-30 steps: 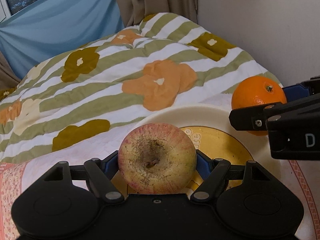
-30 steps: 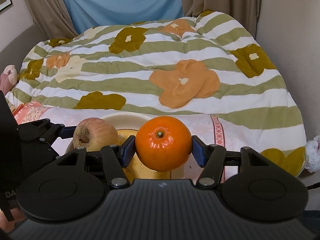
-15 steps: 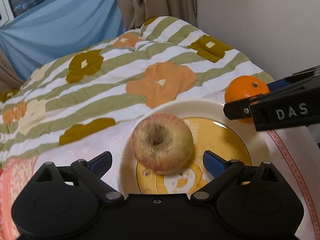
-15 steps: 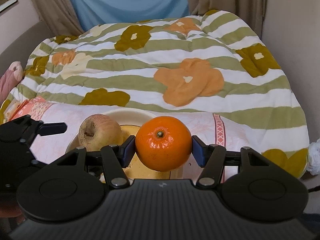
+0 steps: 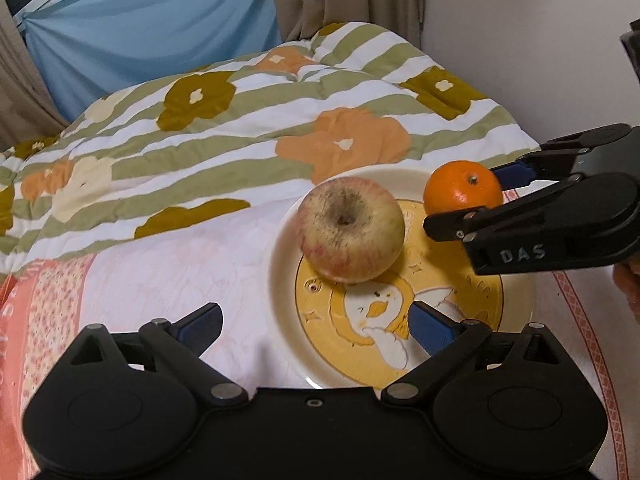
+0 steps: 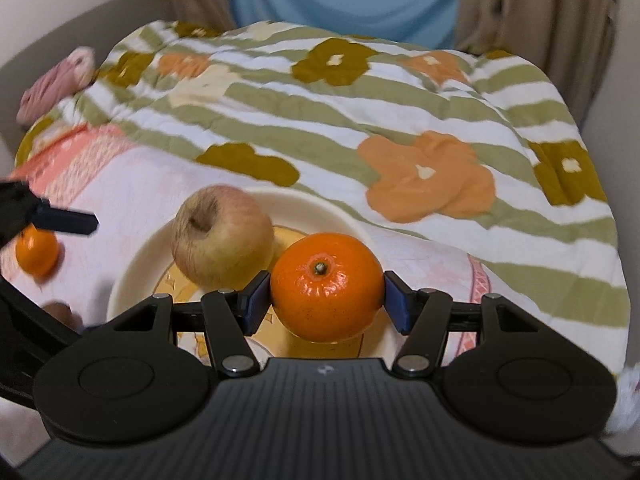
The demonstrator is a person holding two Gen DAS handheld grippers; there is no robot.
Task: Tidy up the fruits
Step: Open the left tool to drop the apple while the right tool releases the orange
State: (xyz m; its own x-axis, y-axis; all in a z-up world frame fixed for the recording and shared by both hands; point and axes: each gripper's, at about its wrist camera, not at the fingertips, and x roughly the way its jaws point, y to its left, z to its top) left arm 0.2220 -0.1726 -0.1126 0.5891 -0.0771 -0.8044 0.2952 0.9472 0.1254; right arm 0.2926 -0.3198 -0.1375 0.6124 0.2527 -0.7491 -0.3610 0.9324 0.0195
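A bed under a striped floral quilt (image 5: 248, 128) fills both views, a pale pink cloth (image 5: 168, 264) spread over its near part. On the cloth sits a cream plate (image 5: 280, 280) with a yellow cartoon centre. The apple (image 5: 351, 229) rests on the plate, above centre in the left wrist view, clear of the left gripper (image 5: 316, 326), whose jaws have just been opening and now stand wide and released, low in the frame with nothing between them. The right gripper (image 6: 326, 300) has its jaws clenched on the orange (image 6: 326, 286), just over the plate's right part, beside the apple. A smaller orange fruit (image 6: 37, 252) lies blurred at the left edge of the right wrist view.
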